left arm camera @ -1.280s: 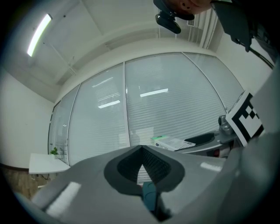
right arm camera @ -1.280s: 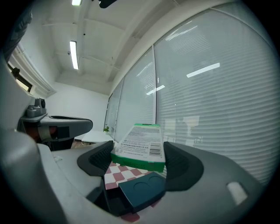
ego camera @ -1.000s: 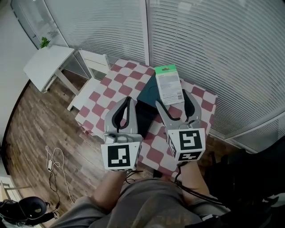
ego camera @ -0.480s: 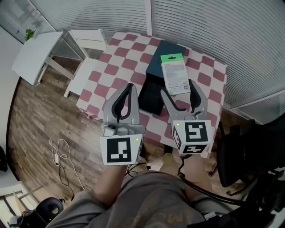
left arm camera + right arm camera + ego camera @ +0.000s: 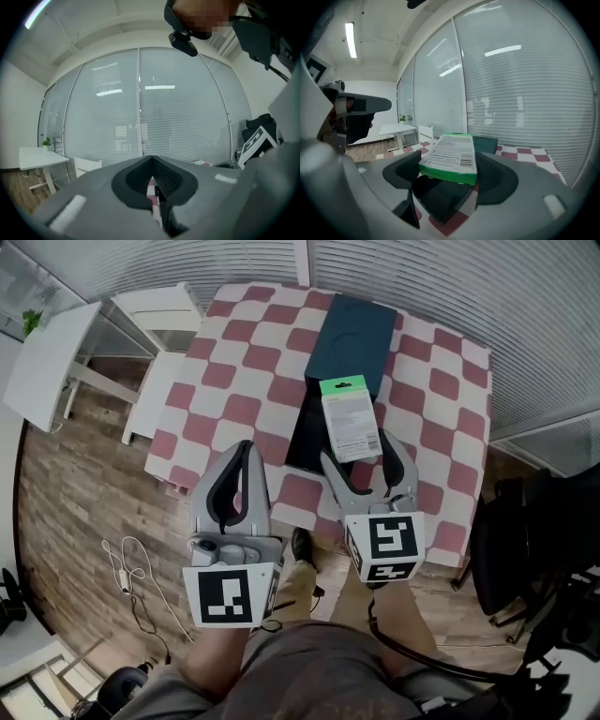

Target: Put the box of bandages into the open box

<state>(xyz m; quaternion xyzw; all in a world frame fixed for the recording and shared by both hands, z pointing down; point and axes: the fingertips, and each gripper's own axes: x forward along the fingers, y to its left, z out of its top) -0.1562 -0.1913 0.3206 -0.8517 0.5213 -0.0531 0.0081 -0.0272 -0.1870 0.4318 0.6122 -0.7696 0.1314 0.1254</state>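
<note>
My right gripper (image 5: pixel 358 454) is clamped on the box of bandages (image 5: pixel 348 418), carrying it. The open box (image 5: pixel 303 430) lies below the jaws. My left gripper (image 5: pixel 240 448) is closed and empty. Next, I judge, lower and release.

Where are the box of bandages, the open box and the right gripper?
box of bandages (image 5: pixel 349 418): head view, middle of its white printed face.
open box (image 5: pixel 352 334): head view, its teal far half.
right gripper (image 5: pixel 357 448): head view, midway between its fingertips.
</note>
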